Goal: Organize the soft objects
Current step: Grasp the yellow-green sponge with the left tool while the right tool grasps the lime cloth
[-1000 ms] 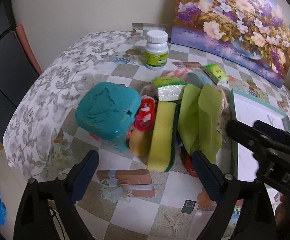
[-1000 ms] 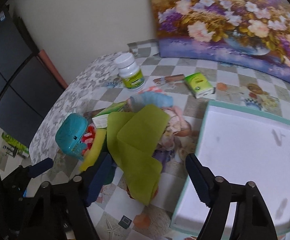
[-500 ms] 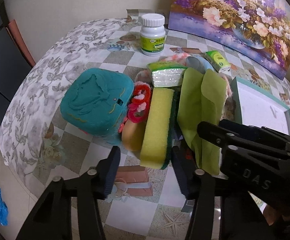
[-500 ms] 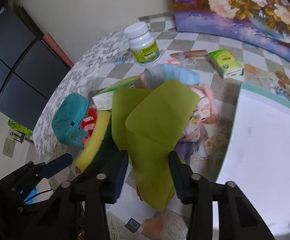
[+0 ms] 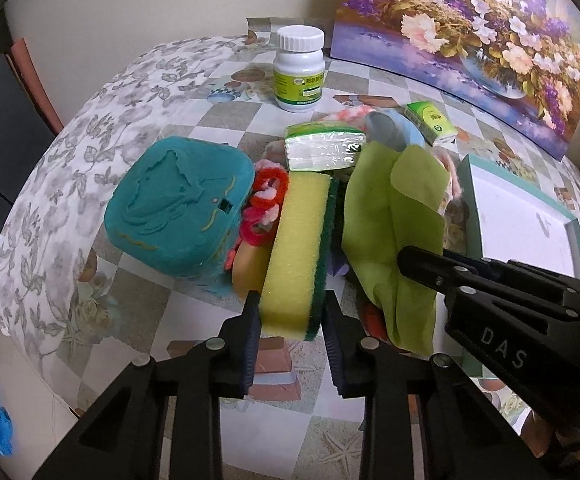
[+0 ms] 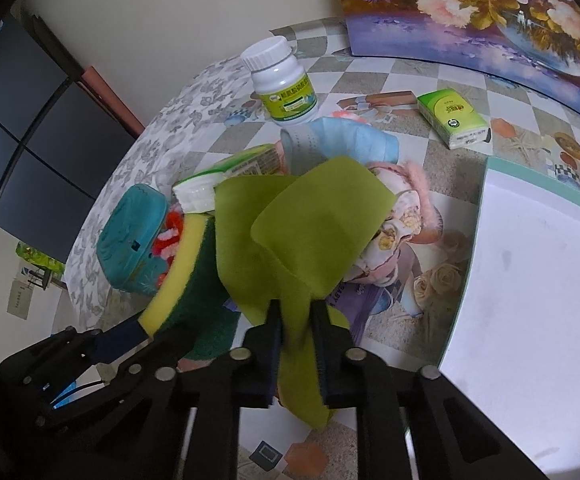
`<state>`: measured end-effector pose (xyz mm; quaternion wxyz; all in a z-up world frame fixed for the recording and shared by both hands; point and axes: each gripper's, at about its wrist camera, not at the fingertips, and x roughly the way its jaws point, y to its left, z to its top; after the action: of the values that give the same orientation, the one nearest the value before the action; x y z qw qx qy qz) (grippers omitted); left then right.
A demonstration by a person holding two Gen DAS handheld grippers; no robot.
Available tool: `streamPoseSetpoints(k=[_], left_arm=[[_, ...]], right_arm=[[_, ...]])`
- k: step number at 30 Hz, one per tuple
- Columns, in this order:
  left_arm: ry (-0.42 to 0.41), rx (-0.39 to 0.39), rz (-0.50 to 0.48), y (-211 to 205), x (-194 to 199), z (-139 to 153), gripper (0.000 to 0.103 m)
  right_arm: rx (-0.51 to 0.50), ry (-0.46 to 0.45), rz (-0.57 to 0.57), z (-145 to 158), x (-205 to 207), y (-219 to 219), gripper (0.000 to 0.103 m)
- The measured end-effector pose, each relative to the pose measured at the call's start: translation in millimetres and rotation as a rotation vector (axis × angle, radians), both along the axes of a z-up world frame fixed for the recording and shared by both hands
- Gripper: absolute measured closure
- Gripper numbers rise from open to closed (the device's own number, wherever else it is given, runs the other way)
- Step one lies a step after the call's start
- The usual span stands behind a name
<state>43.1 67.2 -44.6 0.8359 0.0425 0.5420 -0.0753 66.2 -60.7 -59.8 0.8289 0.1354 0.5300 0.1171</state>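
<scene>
A pile of soft things lies on the checked tablecloth. My left gripper (image 5: 290, 326) is shut on the near end of a yellow sponge with a green scouring side (image 5: 299, 256). My right gripper (image 6: 295, 344) is shut on a green cloth (image 6: 301, 232) that drapes over the pile; it also shows in the left wrist view (image 5: 393, 232). Beside the sponge sit a teal pouch (image 5: 178, 208), a red and pink scrunchie (image 5: 264, 204), a tissue pack (image 5: 321, 146) and a blue sock (image 6: 341, 140). A pink floral fabric item (image 6: 401, 220) lies under the cloth.
A white tray with a teal rim (image 6: 529, 280) lies to the right of the pile. A white pill bottle (image 5: 298, 68), a small green box (image 6: 453, 118) and a flower painting (image 5: 469, 32) stand at the back. The table edge drops off at the left.
Both grippers moved forward to the pile and closed: the left onto the sponge's near end, the right onto the green cloth's lower edge. They were open a second ago.
</scene>
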Motion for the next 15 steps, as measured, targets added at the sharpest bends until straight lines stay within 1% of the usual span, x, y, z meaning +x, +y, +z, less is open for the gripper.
streamPoseSetpoints(k=[2, 8, 15], left_arm=[[-0.007, -0.001, 0.000, -0.3, -0.4, 0.8, 0.073], [-0.040, 0.002, -0.006, -1.4, -5.0, 8.8, 0.073], [-0.080, -0.022, -0.009, -5.1, -11.3, 26.3, 0.074]], right_arm=[[0.011, -0.005, 0.008, 1.4, -1.3, 1.1, 0.095], [0.021, -0.024, 0.025, 9.7, -6.9, 4.7, 0.096], [0.074, -0.076, 0.002, 31.2, -15.0, -8.3, 0.098]])
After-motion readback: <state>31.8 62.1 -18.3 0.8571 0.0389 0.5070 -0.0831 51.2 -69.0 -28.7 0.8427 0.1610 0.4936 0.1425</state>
